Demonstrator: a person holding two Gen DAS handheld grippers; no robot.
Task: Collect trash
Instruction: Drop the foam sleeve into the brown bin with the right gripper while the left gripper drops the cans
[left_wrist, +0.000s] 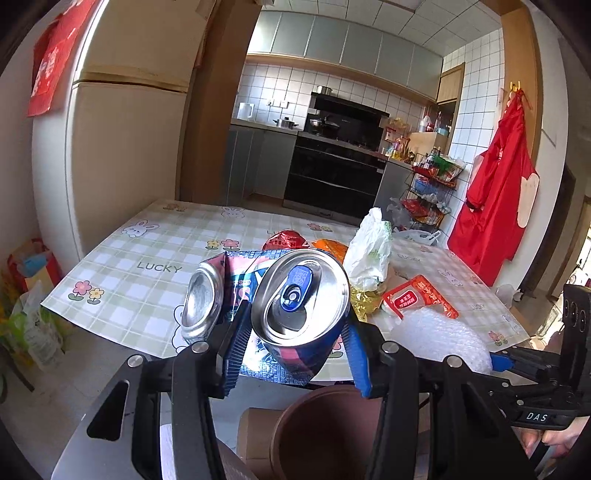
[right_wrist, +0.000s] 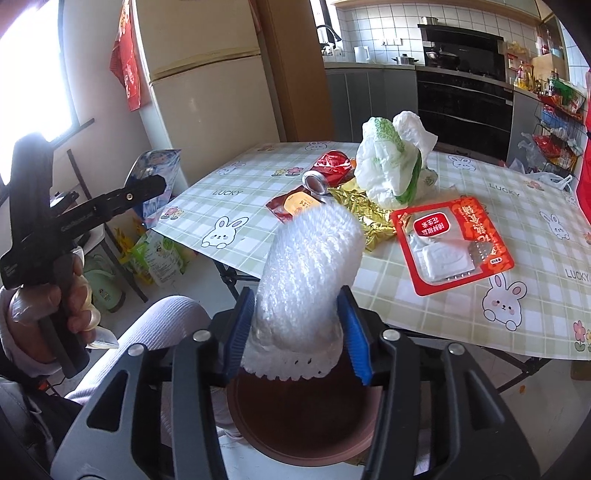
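Note:
My left gripper (left_wrist: 295, 354) is shut on a bent, crushed blue drink can (left_wrist: 295, 310) and holds it above a brown bin (left_wrist: 317, 432). My right gripper (right_wrist: 297, 332) is shut on a roll of white bubble wrap (right_wrist: 306, 266) above the same brown bin (right_wrist: 303, 421). The bubble wrap also shows in the left wrist view (left_wrist: 439, 332). On the table (right_wrist: 443, 314) lie a red snack pack (right_wrist: 454, 243), gold foil (right_wrist: 365, 218), a white plastic bag (right_wrist: 391, 162), a red wrapper (right_wrist: 332, 166) and a small can (right_wrist: 317, 184).
A fridge (left_wrist: 122, 147) stands left of the table. The kitchen counter and oven (left_wrist: 332, 177) are behind it. A wire rack (left_wrist: 428, 195) and a red apron (left_wrist: 495, 206) are at the right. Bags (right_wrist: 159, 254) lie on the floor at the left.

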